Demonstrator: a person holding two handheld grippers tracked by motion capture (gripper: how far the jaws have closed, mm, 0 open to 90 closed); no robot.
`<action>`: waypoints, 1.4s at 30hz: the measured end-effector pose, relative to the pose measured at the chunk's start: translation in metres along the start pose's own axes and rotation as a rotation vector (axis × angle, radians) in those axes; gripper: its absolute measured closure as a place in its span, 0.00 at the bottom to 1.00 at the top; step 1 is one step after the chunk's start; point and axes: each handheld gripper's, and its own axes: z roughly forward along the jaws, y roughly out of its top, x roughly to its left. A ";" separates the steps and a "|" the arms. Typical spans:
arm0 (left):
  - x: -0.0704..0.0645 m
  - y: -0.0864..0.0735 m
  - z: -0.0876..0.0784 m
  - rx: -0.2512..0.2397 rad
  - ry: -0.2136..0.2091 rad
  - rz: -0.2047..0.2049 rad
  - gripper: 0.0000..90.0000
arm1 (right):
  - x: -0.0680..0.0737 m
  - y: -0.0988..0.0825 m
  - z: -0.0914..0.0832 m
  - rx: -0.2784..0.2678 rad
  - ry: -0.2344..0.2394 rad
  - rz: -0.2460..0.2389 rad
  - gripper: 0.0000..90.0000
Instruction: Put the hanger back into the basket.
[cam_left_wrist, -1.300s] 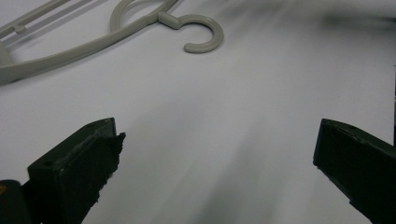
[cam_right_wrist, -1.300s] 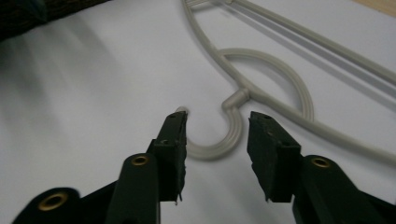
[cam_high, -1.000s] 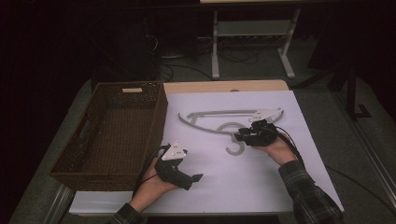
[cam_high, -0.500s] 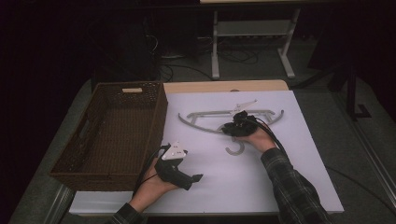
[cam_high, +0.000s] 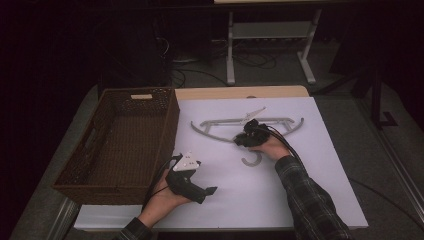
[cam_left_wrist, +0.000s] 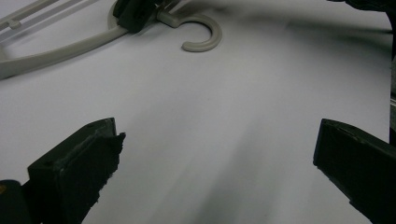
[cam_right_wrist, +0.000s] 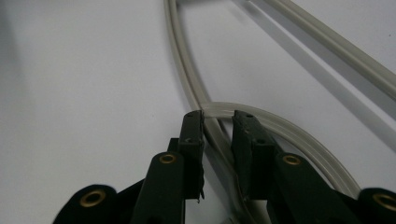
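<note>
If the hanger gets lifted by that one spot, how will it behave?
The hanger looks like thin moulded plastic, so probably stiff and light. The right gripper straddles its arm near the neck, roughly central, so it may hang fairly level. Smooth plastic could slip or swivel between the pads.

Grey hanger, brown basket, plaid sleeve.

1. A table with a pale wood far edge stands in a dim room, a white sheet over it.
2. Beyond it, a metal stand sits on grey floor.
3. Cables lie on the floor under the stand.
4. The far background is dark.
</note>
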 end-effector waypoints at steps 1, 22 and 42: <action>0.000 0.000 0.000 0.000 0.001 0.001 0.00 | 0.000 0.000 0.000 -0.002 0.004 -0.003 0.82; 0.000 0.000 0.001 0.009 0.009 0.000 0.00 | 0.031 -0.019 -0.014 0.008 0.156 -0.110 0.87; 0.000 0.000 0.001 0.012 0.010 -0.002 0.00 | 0.081 -0.043 -0.051 0.001 0.272 -0.212 0.84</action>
